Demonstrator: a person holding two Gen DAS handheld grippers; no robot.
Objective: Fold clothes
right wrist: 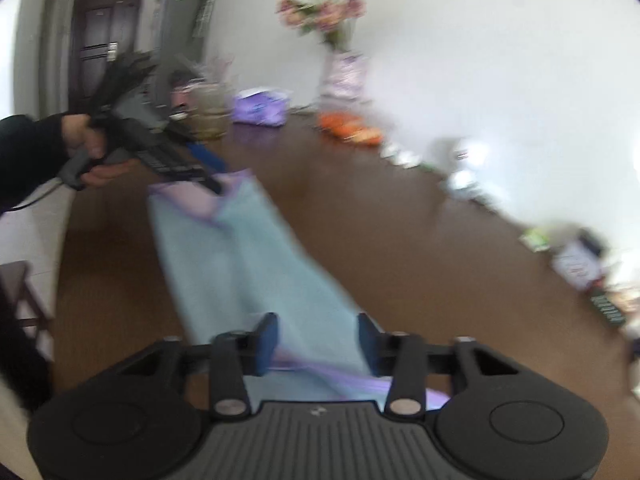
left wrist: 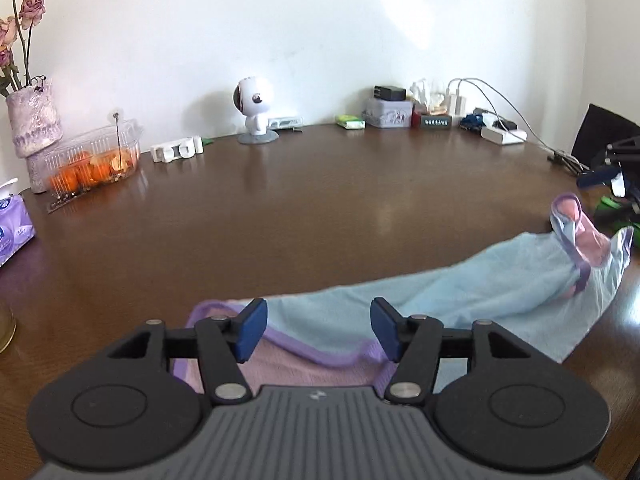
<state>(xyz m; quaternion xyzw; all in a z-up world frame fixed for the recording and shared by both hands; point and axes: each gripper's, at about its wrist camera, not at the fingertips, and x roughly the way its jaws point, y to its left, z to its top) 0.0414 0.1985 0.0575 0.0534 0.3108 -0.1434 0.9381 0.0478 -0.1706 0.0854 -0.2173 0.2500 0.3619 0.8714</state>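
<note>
A: Left wrist view. Left gripper [left wrist: 319,330] w/ jaws apart, nothing pinched; blue pads [left wrist: 252,330] hang above the garment [left wrist: 460,280]. Cloth is pale blue w/ lilac trim, pink inside, lying flat in a long strip on the brown table [left wrist: 280,208]. Near end under the jaws, far end bunched toward the right gripper [left wrist: 604,182] at the frame edge.

B: Right wrist view, blurred. Right gripper [right wrist: 318,338] also released, pads clear of fabric, garment [right wrist: 248,264] beneath, running away to the left gripper [right wrist: 208,168], which a hand [right wrist: 86,148] holds over the far end. Can't tell from here if that one touches cloth.

A: So the strip lies laid out, both tongs free. Judgement: regrasp before next fold.

B: Agreed. To do it well: take both ends at the trim edge, pinch all layers at once, lift together, keep cloth taut so the fold lands square. Bunched end needs flattening first, imo.
</note>
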